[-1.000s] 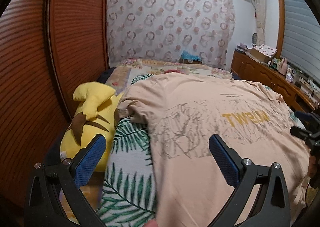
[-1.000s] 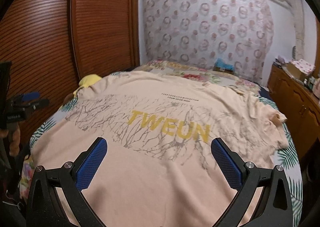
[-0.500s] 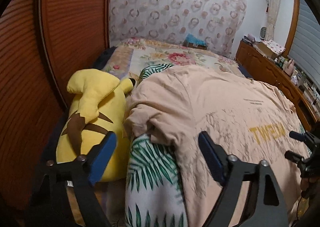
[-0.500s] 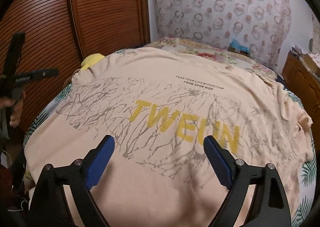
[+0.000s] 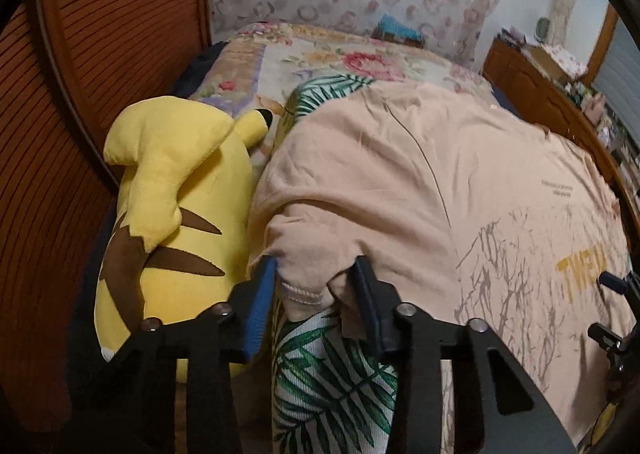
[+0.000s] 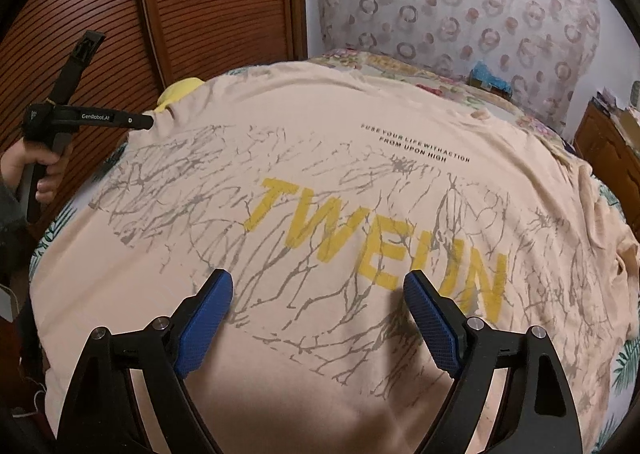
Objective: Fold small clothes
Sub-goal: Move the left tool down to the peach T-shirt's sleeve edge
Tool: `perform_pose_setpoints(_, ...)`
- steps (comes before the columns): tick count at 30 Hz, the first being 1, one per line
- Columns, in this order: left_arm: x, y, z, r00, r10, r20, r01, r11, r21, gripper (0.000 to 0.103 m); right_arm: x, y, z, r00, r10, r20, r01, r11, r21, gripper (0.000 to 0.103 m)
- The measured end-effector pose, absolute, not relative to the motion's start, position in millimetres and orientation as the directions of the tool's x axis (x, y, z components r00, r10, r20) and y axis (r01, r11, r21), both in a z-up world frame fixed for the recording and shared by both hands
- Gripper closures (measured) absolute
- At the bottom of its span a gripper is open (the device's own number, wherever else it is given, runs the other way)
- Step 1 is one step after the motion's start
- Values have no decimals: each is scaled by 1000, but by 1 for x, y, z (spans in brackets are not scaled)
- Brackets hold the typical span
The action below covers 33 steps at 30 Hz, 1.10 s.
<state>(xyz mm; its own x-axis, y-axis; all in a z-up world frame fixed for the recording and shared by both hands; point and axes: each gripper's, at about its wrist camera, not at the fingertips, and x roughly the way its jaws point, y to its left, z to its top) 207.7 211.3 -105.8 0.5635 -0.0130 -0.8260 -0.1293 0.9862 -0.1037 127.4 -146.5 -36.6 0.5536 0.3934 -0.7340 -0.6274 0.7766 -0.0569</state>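
Left wrist view: the left claw [image 5: 314, 288] sits at the shirt's [image 5: 400, 182] sleeve [image 5: 308, 274], at the left edge of the bed [image 5: 332, 382]. The bunched sleeve cloth fills the gap between its two fingers, the blue pad [image 5: 260, 306] touching one side and the dark finger the other; the fingers are partly drawn in around the sleeve, though whether they pinch it tight cannot be told. The peach shirt lies spread over the leaf-print bed cover, print side up, with yellow letters visible toward the right. A yellow plush [image 5: 172, 214] lies just beside the sleeve, between the bed and the brown slatted wardrobe [image 5: 60, 114]. A floral quilt [image 5: 340, 58] covers the far end of the bed, and a wooden dresser [image 5: 548, 94] stands at the right.

Right wrist view: the right claw [image 6: 318, 296] is open wide, its blue pads [image 6: 208, 314] low over the shirt [image 6: 320, 134] near the yellow word "TWEUN", with nothing between them. The shirt fills most of the bed, flat and face up, its right sleeve crumpled at the bed's right edge. At far left the left claw [image 6: 146, 121], held in a hand [image 6: 36, 170], meets the shirt's left sleeve corner. The wardrobe [image 6: 200, 2] stands behind it.
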Motion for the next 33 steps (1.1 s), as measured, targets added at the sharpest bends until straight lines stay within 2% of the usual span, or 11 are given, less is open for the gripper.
perform_pose_setpoints(4, 209, 200, -96, 565, 41, -824, -92, 996, -13, 92, 128, -146, -41, 545, 389, -743, -626, 778, -53, 15)
perform_pose_setpoints(7, 209, 188, -82, 590, 125, -798, -81, 992, 95, 95, 128, -143, -42, 552, 378, -743, -624, 778, -68, 15)
perform_pose_setpoints(10, 208, 174, -60, 634, 133, -762, -48, 990, 133, 97, 125, -139, -44, 563, 356, -746, -621, 778, -97, 15)
perform_pose_setpoints(14, 211, 149, -29, 682, 77, -727, 16, 993, 120, 98, 124, -137, -45, 562, 358, -745, -620, 779, -94, 15)
perform_pose_setpoints(19, 204, 102, 4, 716, -73, -695, 151, 987, 52, 98, 123, -139, -45, 563, 358, -745, -618, 781, -91, 15)
perform_pose_setpoints(22, 191, 81, 9, 727, -101, -680, 199, 978, 68, 97, 123, -141, -45, 562, 362, -744, -615, 784, -83, 15)
perform_pose_setpoints(27, 187, 98, -1, 722, -114, -683, 190, 981, 37, 76, 125, -143, -45, 561, 362, -745, -615, 785, -81, 15)
perform_pose_setpoints(29, 190, 105, -9, 703, -98, -704, 161, 987, 24, 57, 126, -143, -44, 560, 362, -745, -615, 784, -81, 15)
perform_pose_setpoints(33, 201, 137, -38, 653, -67, -754, 89, 996, -11, 49, 127, -145, -43, 555, 371, -745, -616, 784, -69, 15)
